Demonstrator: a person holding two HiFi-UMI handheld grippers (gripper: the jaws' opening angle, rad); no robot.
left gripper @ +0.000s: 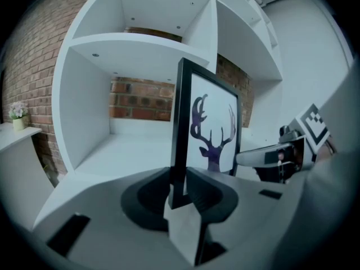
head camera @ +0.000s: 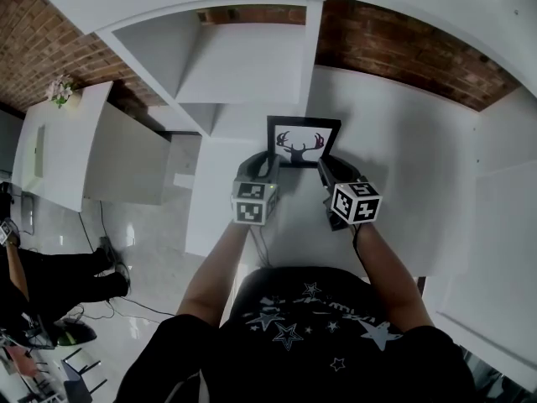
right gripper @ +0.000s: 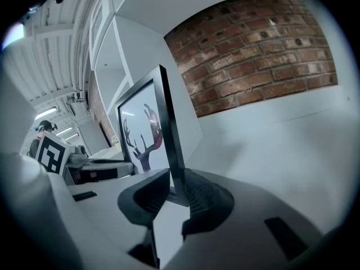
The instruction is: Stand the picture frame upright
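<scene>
Head view: the picture frame (head camera: 303, 141) stands upright on the white surface (head camera: 394, 133) in front of the person, with its black border and deer picture facing the camera. The left gripper (head camera: 270, 164) holds the frame at its lower left corner and the right gripper (head camera: 325, 168) holds it at its lower right corner. A white shelf unit (head camera: 252, 65) rises just beyond the frame, with a brick wall (head camera: 403, 49) behind it. Far to the left, a small flower pot (head camera: 60, 91) sits on a separate white counter, and another person (head camera: 50, 284) is on the floor at the left edge.

Left gripper view: the left gripper (left gripper: 179, 187) has its jaws closed on the left side bar of the picture frame (left gripper: 211, 125), and the dark pads press on both faces of the black bar. The frame rises straight up out of the jaws, with the deer showing to the right of the bar. The right gripper (left gripper: 281, 156) reaches in on the far side of the frame. Open compartments of the shelf unit (left gripper: 84, 94) fill the background.

Right gripper view: the right gripper (right gripper: 175, 191) has its jaws clamped on the right side bar of the picture frame (right gripper: 143, 128), low on the bar. The left gripper (right gripper: 95, 167) shows beyond the frame on the left. The brick wall (right gripper: 253, 55) runs along the right. The jaws cover the frame's bottom edge, so it seems to rest on the surface, but that contact cannot be made out.
</scene>
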